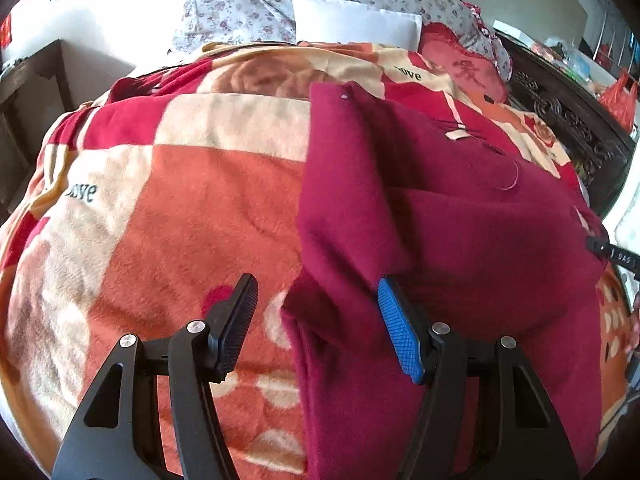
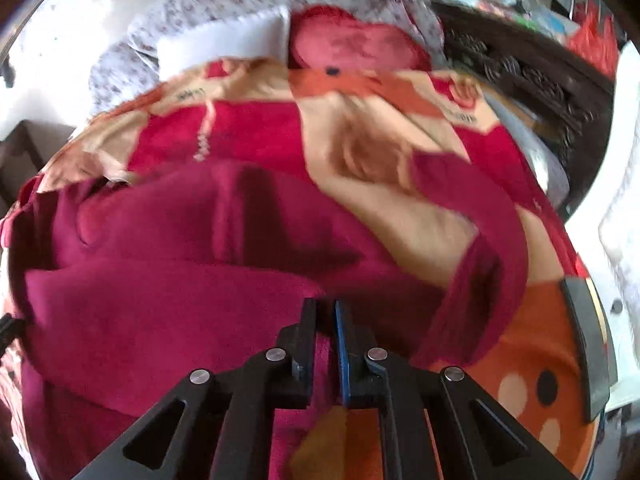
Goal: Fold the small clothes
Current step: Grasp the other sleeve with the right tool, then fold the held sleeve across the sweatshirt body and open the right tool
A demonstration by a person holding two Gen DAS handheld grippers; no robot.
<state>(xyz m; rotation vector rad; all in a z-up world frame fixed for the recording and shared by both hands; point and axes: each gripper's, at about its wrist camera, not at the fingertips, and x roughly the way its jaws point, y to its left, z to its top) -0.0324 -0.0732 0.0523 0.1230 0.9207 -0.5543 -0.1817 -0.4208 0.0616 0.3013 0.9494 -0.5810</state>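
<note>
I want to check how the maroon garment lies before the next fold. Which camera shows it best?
The left wrist view: the maroon garment is sharp there, its folds and edges clear on the blanket. The right wrist view shows it blurred, with one sleeve trailing right.

Bright daylight, blown-out windows, right view blurred

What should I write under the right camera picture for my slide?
Right gripper pinching a dark red garment on a patterned blanket.
</note>
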